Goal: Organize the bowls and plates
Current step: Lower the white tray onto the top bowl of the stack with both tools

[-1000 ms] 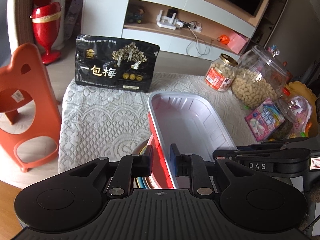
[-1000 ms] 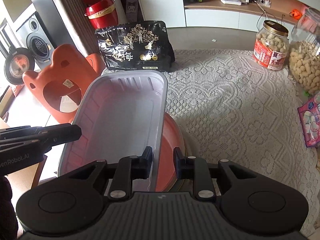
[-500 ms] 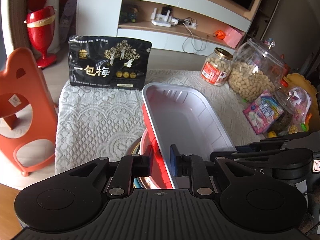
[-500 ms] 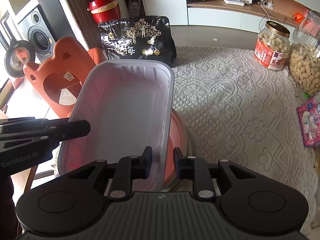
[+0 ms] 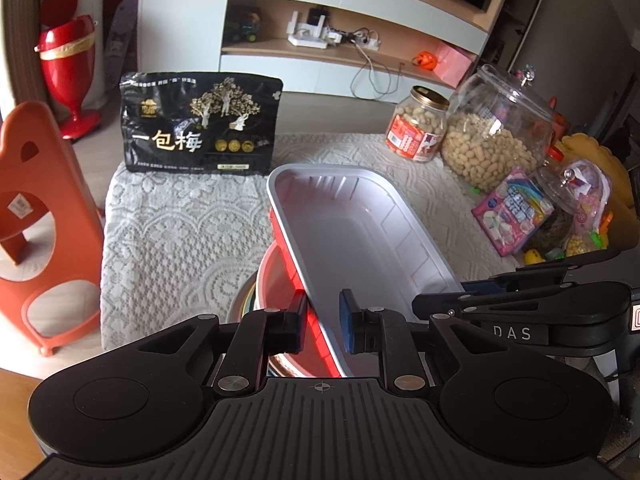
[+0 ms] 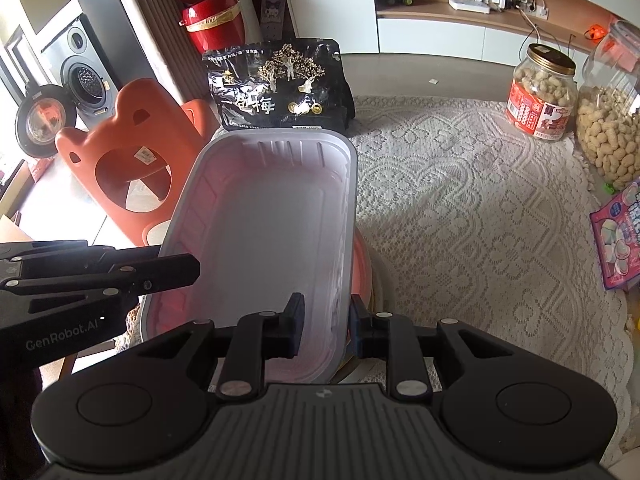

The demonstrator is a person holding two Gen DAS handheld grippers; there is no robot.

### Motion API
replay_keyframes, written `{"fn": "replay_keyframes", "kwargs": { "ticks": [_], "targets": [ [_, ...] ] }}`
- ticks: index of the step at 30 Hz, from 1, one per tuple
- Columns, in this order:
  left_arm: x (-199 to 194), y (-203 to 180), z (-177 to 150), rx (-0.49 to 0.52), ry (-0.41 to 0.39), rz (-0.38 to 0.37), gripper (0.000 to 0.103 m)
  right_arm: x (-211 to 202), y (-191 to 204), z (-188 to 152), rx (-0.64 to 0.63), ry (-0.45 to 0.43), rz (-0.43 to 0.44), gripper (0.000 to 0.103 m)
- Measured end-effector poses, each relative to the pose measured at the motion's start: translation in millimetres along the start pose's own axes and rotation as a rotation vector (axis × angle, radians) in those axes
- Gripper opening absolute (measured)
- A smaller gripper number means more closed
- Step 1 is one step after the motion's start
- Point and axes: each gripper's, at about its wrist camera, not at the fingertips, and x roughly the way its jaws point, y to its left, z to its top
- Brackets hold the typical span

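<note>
Gripped from both sides, the rectangular tray (image 5: pixel 360 236) is held tilted above a red bowl (image 5: pixel 276 292) on the lace-covered table (image 5: pixel 176 232). Its red outer wall is only seen from the left wrist view; from the right wrist view just the pale inside (image 6: pixel 272 232) is shown. A stack of plate rims (image 5: pixel 245 300) under the bowl is picked up at about 9 o'clock of the left claw (image 5: pixel 322 322), while on the right side only a thin yellowish edge can be made out.

The left claw is nearly closed, with the tray's long left rim pinched between its pads. The right claw (image 6: pixel 322 322) is closed down too, clamped on the opposite long rim, one pad inside the tray and one outside. In both views the tray runs away from the claw toward 12 o'clock, its far short end lying near a black snack bag (image 5: pixel 200 128).

A washing machine (image 6: pixel 86 80) at 10 o'clock is caught only by the right view. An orange stool (image 5: pixel 36 216) shows up in both. Two peanut jars, a small one (image 5: pixel 418 124) and a big one (image 5: pixel 496 132), sit at 1 to 2 o'clock in the left view, with a pink candy pack (image 5: pixel 512 210) nearby.
</note>
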Motion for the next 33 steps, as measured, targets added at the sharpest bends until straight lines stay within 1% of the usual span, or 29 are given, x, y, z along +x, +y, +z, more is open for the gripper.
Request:
{"fn": "replay_keyframes", "kwargs": {
  "ticks": [4,9,13,16,19,24,26,28,31,33],
  "targets": [
    [0.3,1.8,0.1,-0.006,0.006,0.014,0.020,1.7,-0.3,-0.9,0.006,0.008,0.002,0.023],
    [-2.1,6.4,1.5,-0.031,0.015,0.000,0.020,0.7,-2.4,-1.2,0.015,0.002,0.005,0.023],
    [-13.6,9.0,4.4,-0.044,-0.008,-0.011,0.020,-4.6,-5.2,-1.1,0.024,-0.013,0.010,0.023],
    [-20.4,8.6,5.8,-0.043,-0.017,-0.003,0.020,-9.1,-6.2,-1.0,0.028,-0.024,0.011,0.023],
    [-17.0,8.2,4.5,-0.041,0.010,0.006,0.020,-10.4,-4.7,-1.2,0.027,-0.025,0.006,0.023],
    [-6.6,9.0,0.8,-0.051,0.059,-0.016,0.020,-10.0,4.0,-2.6,0.012,-0.019,0.024,0.023],
    [-6.9,9.5,0.3,-0.052,0.061,-0.006,0.020,-11.6,8.9,-2.8,0.001,-0.020,0.032,0.026],
    [-8.8,12.4,0.8,-0.064,0.057,-0.005,0.020,-12.9,12.8,-2.5,-0.010,-0.023,0.033,0.026],
    [-11.0,16.7,2.3,-0.086,0.065,-0.028,0.020,-13.8,14.3,-2.4,-0.013,-0.022,0.037,0.026],
    [-10.5,16.2,2.0,-0.082,0.076,-0.035,0.020,-13.5,13.5,-2.5,-0.014,-0.021,0.036,0.026]
  ]
}}
